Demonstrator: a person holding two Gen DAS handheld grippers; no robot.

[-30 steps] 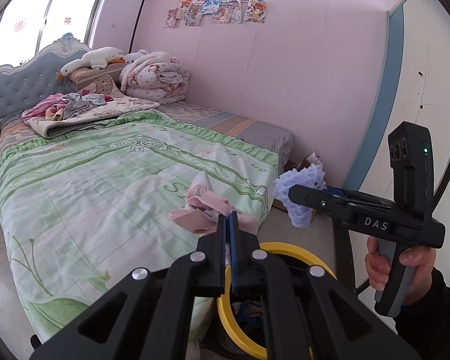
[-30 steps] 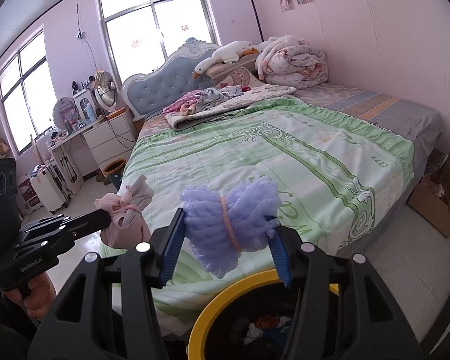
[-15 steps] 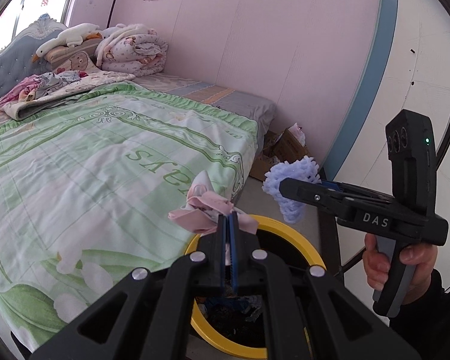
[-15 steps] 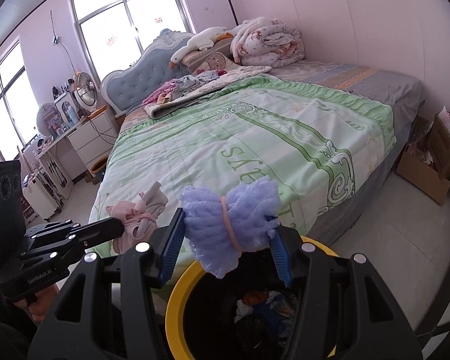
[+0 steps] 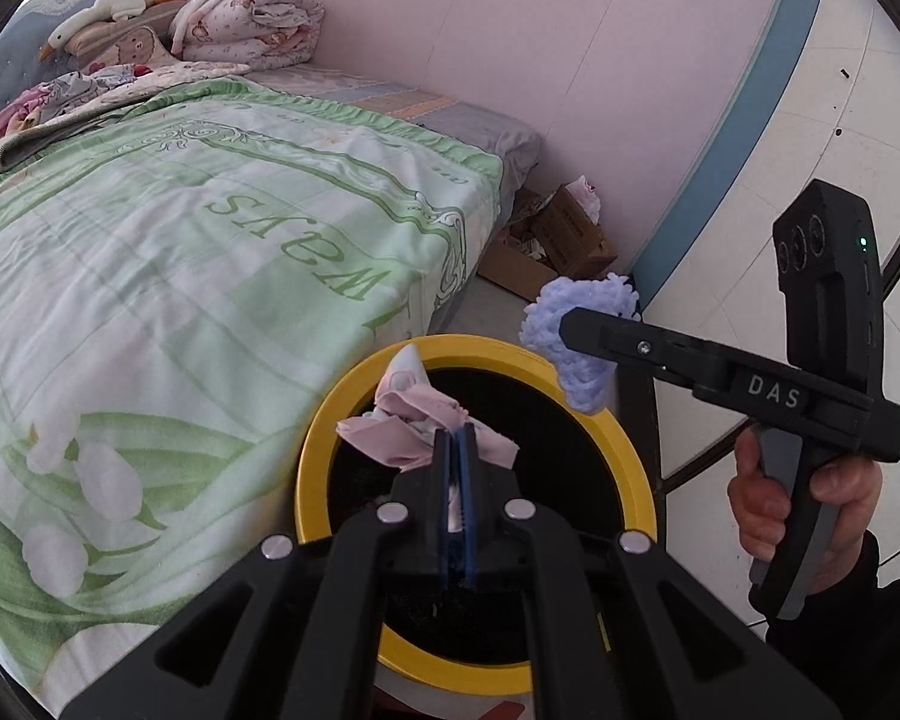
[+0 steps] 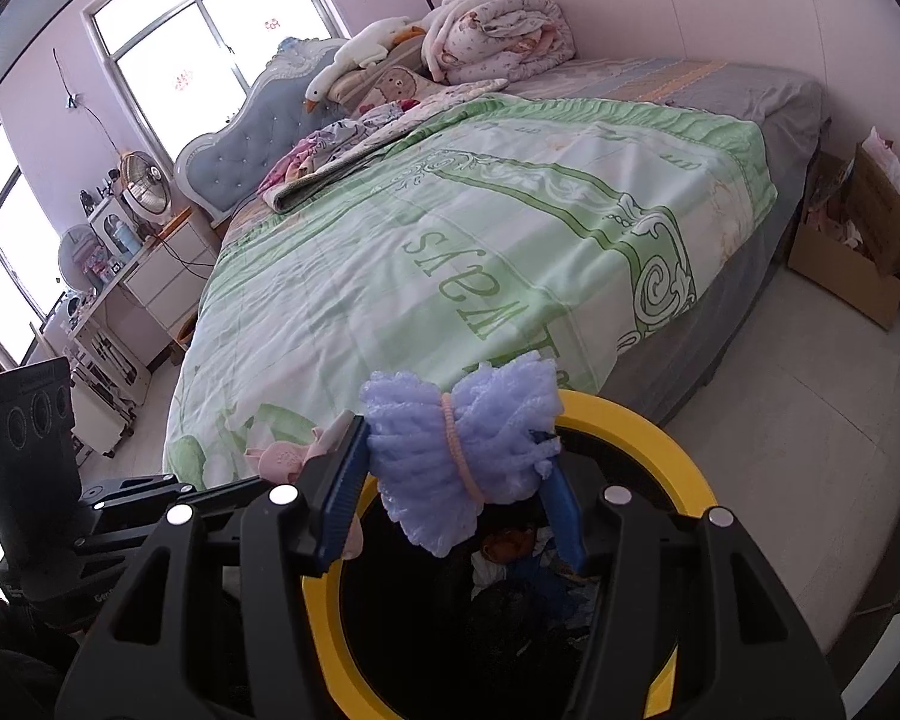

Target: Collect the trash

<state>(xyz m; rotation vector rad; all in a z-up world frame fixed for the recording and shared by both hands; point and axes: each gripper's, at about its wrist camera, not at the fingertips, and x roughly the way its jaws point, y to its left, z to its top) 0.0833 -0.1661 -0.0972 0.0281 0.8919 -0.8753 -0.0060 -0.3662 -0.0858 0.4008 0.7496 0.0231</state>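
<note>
Left to right: green bedspread (image 5: 210, 276), then our left gripper (image 5: 456, 450) clamped tight on pink crumpled tissue (image 5: 414, 426) over the yellow-rimmed bin (image 5: 624, 462); our right gripper (image 6: 456, 468) holds purple foam bundle (image 6: 456, 450) over it too.

The left hand-held gripper (image 5: 456, 450) clamps a pink wad (image 5: 414, 426) above the yellow-rimmed bin (image 5: 324, 450). The right hand-held gripper (image 5: 570, 330) holds purple foam (image 5: 576, 372) over its rim.

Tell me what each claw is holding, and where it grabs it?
Left claw pinches a pink cloth at its near edge. Right claw grips a purple foam bundle by its two sides. Both are above the bin.
</note>
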